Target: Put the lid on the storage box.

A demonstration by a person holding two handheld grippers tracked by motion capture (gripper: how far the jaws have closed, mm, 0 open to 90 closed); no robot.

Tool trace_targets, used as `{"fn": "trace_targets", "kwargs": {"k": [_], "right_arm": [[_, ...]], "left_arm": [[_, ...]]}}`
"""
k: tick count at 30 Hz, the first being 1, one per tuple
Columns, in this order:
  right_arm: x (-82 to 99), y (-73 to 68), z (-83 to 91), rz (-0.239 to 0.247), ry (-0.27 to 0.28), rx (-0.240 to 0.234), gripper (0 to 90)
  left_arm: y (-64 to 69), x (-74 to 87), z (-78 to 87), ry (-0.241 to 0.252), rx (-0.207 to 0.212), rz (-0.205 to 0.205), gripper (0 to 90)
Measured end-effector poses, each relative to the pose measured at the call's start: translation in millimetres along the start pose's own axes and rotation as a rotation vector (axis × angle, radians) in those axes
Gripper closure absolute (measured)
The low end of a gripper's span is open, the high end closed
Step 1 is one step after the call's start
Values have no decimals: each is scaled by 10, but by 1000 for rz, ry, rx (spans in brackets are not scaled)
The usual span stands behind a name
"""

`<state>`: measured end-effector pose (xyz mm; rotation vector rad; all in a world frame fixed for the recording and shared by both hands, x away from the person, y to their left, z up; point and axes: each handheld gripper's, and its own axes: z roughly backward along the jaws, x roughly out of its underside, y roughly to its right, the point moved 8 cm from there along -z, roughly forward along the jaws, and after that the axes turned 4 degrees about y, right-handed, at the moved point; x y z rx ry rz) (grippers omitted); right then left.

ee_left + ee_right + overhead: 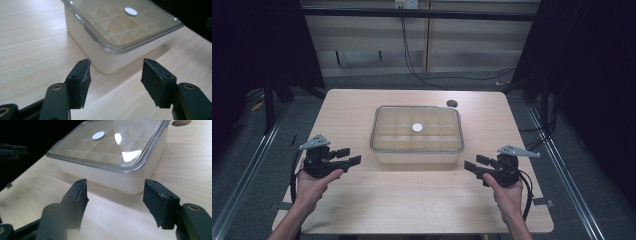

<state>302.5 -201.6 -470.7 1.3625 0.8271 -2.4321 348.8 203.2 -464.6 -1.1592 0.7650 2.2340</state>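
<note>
A cream box (417,150) with a clear lid (417,129) stands in the middle of the wooden table (412,200). Inside it a grid of compartments shows through the lid, and a small white disc (417,127) sits at the lid's centre. My left gripper (352,156) hovers open just left of the box's near left corner (110,67). On the other side my right gripper (472,164) is open too, facing the near right corner (136,188). Nothing lies between either pair of jaws. The disc (130,11) (98,135) shows in both gripper views.
A round cable hole (452,103) pierces the table behind the box at the right. Bare wood stretches in front of the box and on both sides. Metal rails (242,170) run along the floor beside the table, and cables (412,65) trail behind it.
</note>
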Motion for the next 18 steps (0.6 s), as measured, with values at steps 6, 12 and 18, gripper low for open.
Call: {"fn": "trace_targets", "kwargs": {"k": [6,12,18], "right_arm": [[139,-66,95,16,33,23,356],[340,-117,212,-10,27,23,352],[518,-18,251,-50,10,40,324]], "left_arm": [[67,194,100,-11,-9,-13,379],[142,471,201,-35,-9,2,377],[135,734,121,-100,-15,-4,363]]}}
